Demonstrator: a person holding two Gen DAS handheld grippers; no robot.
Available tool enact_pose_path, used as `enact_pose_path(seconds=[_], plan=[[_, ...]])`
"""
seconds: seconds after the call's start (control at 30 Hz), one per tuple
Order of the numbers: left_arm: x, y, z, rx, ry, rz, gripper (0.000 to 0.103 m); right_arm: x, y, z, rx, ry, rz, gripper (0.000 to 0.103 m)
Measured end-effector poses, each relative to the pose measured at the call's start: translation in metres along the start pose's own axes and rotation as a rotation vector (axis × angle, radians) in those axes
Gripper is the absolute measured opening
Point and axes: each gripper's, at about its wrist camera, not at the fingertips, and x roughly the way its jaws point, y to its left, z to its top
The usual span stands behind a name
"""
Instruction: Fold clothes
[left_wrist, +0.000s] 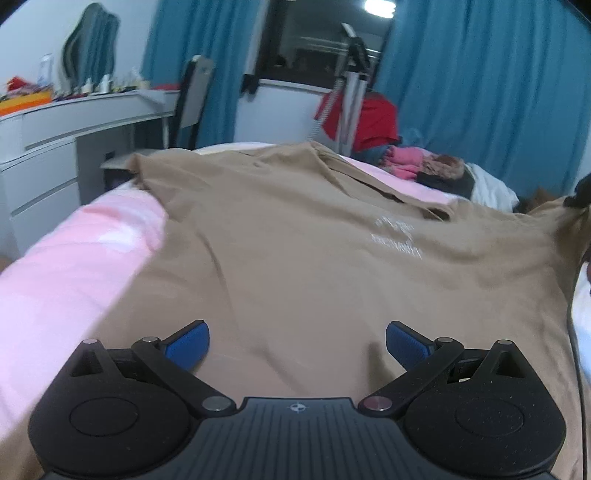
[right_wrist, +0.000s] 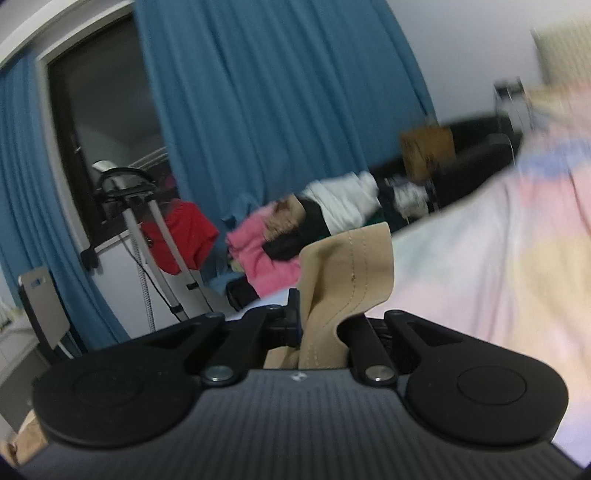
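The tan shirt (left_wrist: 280, 236) lay spread across the pink bed (left_wrist: 74, 266), mostly flat with its white chest print facing up, one sleeve already turned in over the body on the side toward the clothes pile (left_wrist: 417, 166). No full fold looked finished, so the job seemed to be in its early stage: the sides, the other sleeve and the lengthwise fold were left.

The left gripper (left_wrist: 297, 347) hovered over the near part of the shirt with its blue pads (left_wrist: 188, 345) spread wide and nothing between them. The right gripper (right_wrist: 319, 325) was clamped on a stitched hem of the shirt (right_wrist: 347, 273), the cloth standing up out of its closed jaws.

Both views were motion-blurred. The print was unreadable, the shirt's near hem was hidden beneath the left gripper's body, and which edge the right gripper held could not be told.
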Motion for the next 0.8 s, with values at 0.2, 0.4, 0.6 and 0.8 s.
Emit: enact_pose_path(seconds=[0.2, 0.4, 0.6, 0.8], plan=[[-0.020, 0.021, 0.023, -0.076, -0.029, 0.046, 0.103, -0.017, 0.123, -0.013, -0.294, -0.019, 0.006, 0.006], [-0.023, 0.080, 0.043, -0.237, -0.046, 0.091, 0.103, -0.015, 0.222, -0.099, -0.525, 0.056, 0.136, 0.006], [-0.014, 0.099, 0.045, -0.281, -0.027, 0.112, 0.103, 0.018, 0.250, -0.177, -0.574, 0.224, 0.185, 0.009], [-0.001, 0.086, 0.038, -0.237, 0.002, 0.103, 0.103, 0.023, 0.239, -0.174, -0.447, 0.367, 0.325, 0.092]])
